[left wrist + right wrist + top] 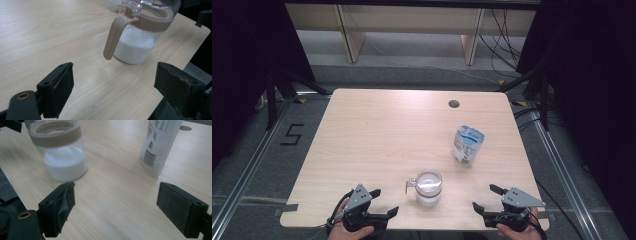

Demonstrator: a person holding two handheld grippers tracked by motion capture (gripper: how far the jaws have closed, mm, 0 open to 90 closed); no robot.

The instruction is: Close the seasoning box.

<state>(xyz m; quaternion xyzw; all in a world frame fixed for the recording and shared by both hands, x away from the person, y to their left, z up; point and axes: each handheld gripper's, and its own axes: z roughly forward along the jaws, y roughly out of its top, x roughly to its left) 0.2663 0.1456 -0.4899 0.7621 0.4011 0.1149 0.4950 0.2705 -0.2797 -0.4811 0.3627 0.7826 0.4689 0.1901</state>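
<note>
A clear jar (428, 187) with a brown band and handle, partly filled with white powder, is seen near the front edge of the desk (372, 135), between the left tool (381, 202) and the right tool (486, 197) and touched by neither; its handle is turned toward the left tool; a white pouch (467, 145) is stood farther back, toward the right edge. Both tools are held low at the front edge, one by each hand, jaws spread wide with nothing between them and pointed inward toward the jar. The desk is of pale wood grain, with a round cable hole (454, 104) near its back edge; grey floor, dark curtains and cables are seen around it.
</note>
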